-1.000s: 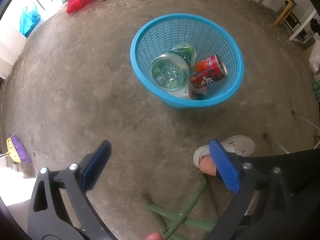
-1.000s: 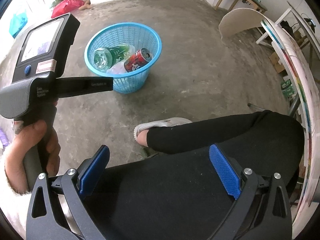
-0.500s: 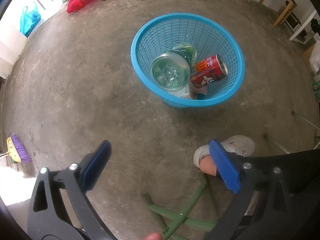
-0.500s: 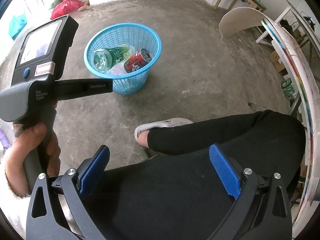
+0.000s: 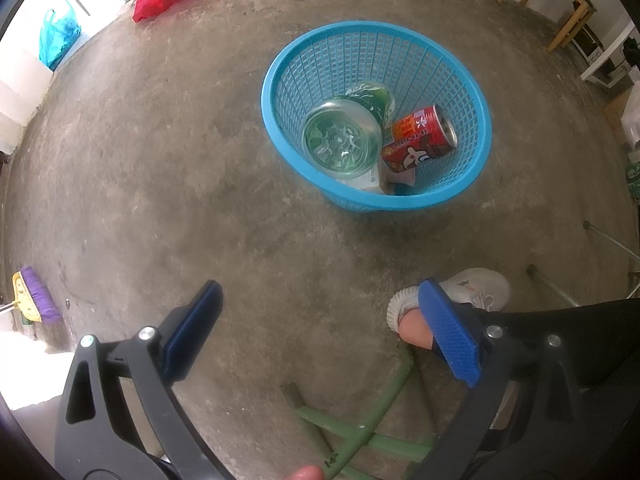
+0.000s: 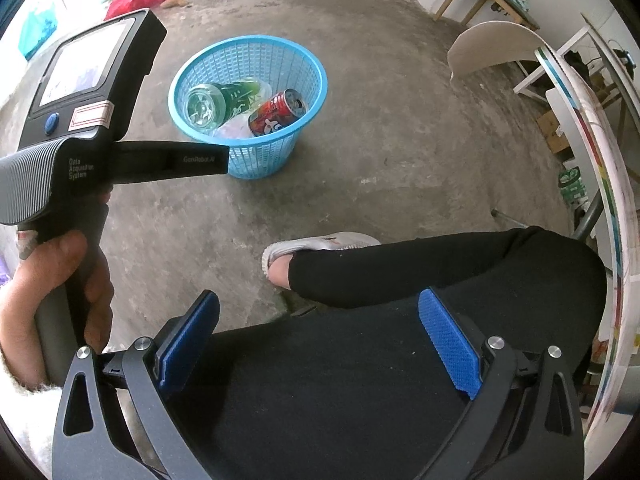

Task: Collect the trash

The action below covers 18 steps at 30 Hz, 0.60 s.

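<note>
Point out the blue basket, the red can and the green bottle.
blue basket (image 5: 276, 120): left wrist view, bare left wall.
red can (image 5: 420, 136): left wrist view, printed side.
green bottle (image 6: 234, 98): right wrist view, labelled body.

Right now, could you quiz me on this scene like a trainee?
1. True or false: the red can lies inside the blue basket.
2. What lies beside the can? A) green bottle B) broom C) shoe
3. Fill in: both the left tool and the right tool are ____ and hold nothing.

Key: 1 true; 2 A; 3 open.
</note>
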Available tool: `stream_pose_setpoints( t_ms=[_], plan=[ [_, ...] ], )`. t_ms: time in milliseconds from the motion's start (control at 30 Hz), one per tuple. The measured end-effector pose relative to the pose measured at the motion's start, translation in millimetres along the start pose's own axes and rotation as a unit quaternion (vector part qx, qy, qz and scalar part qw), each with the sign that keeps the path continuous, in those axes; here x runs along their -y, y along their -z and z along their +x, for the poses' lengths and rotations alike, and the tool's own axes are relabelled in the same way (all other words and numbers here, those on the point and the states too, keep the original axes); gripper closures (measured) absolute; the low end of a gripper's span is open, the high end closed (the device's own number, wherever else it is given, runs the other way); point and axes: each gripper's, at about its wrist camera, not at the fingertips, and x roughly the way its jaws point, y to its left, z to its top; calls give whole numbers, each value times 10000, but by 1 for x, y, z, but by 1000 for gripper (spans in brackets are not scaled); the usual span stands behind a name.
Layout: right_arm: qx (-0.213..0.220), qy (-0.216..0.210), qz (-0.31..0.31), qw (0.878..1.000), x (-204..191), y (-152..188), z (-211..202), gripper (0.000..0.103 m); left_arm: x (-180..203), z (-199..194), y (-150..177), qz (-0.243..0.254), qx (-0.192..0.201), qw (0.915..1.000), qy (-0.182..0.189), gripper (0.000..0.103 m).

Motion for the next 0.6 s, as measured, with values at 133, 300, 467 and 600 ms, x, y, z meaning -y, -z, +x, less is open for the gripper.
stream_pose_setpoints(
  t_ms=[133, 300, 467, 600],
  plan=[
    [-16, 18, -30, 10000, -2, -1, 0, 6, 0, 1, 0, 11, 0, 10000, -4, 9],
    [-20, 34, -36, 10000, -1, -1, 0, 6, 0, 0, 0, -1, -6, 10000, 1, 9],
    [-16, 29, -30, 10000, -2, -1, 0, 6, -2, 3, 1, -20, -43, 10000, 6, 9],
    [1, 18, -15, 10000, -2, -1, 0, 6, -2, 3, 1, -17, -41, 10000, 5, 9]
  ],
)
